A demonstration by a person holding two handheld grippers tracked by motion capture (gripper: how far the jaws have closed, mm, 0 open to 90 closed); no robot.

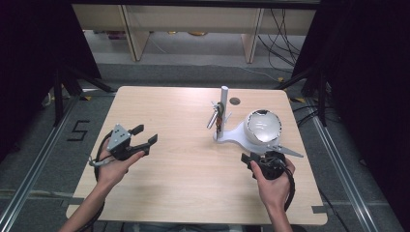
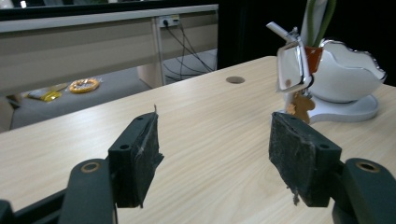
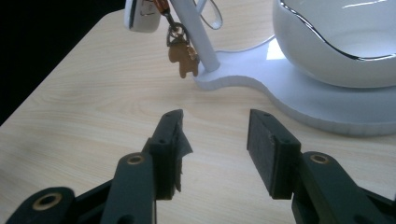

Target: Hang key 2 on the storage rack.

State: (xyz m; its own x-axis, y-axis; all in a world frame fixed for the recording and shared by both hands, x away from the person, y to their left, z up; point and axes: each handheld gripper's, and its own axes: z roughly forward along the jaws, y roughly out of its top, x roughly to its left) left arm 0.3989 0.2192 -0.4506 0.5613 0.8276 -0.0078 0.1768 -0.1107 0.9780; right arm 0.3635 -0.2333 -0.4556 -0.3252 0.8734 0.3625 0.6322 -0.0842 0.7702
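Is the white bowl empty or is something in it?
Empty. The high view shows bare, shiny white inside the bowl, nothing lying in it.

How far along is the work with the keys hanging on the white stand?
Nothing looks done yet: the bunch of keys with a brown bear-shaped charm hangs on the white stand with an egg-shaped bowl. Both the right gripper and the left gripper are open and empty. Reaching, grasping and lifting the keys remain.

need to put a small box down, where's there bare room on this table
Bare wood runs across the middle of the table, between the left gripper and the right gripper, and along the far left edge. It is crowded at the right: the white stand, its bowl and the hanging keys fill that part.
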